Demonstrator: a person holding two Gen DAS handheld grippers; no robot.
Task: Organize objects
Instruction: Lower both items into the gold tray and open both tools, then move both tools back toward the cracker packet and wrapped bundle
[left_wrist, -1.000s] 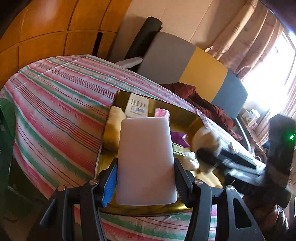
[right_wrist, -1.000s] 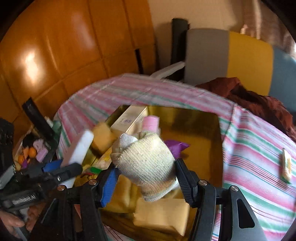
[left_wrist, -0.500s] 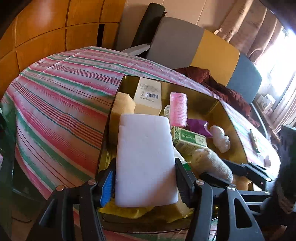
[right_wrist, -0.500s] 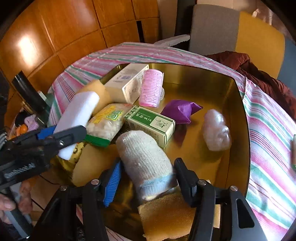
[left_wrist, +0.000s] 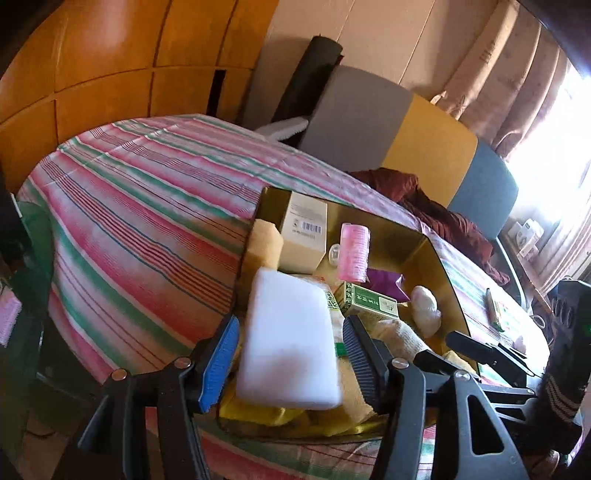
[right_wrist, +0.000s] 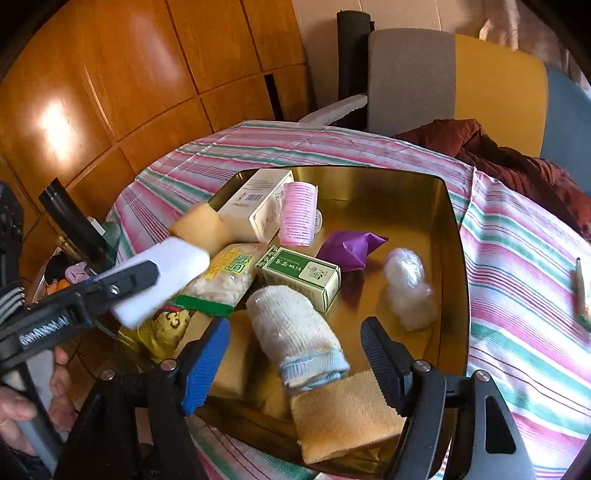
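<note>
Tray (right_wrist: 456, 236) of gold metal already holds most items, so the organizing looks well along, judging by how things lie. Inside it: rolled sock (right_wrist: 295, 332) near centre, green box (right_wrist: 301, 277) just beyond it, snack bag (right_wrist: 221, 280) to the left, pink hair roller (right_wrist: 297, 214) and white carton (right_wrist: 255, 205) at the far side, purple pouch (right_wrist: 351, 247) and clear plastic wad (right_wrist: 408, 291) to the right, yellow sponge (right_wrist: 343, 413) at the near edge.

Sock lies in the tray between the right gripper's (right_wrist: 295, 365) fingers but touches neither; that gripper is spread wide, so the sock looks released.

White foam block (left_wrist: 288, 339) sits between the left gripper's (left_wrist: 291, 354) fingers over the tray's near-left corner. Gaps show on both sides of the block, so the fingers are spread and not pinching; it is blurred and I cannot tell whether it rests on the items below. In the right wrist view the block (right_wrist: 162, 280) sticks out past the left gripper (right_wrist: 96, 295), above the snack bag's left end.

Left to do, as far as I can judge: settle the block, and perhaps collect the small packet (right_wrist: 581, 291) lying on the striped tablecloth (right_wrist: 517, 258), well right of the tray.
</note>
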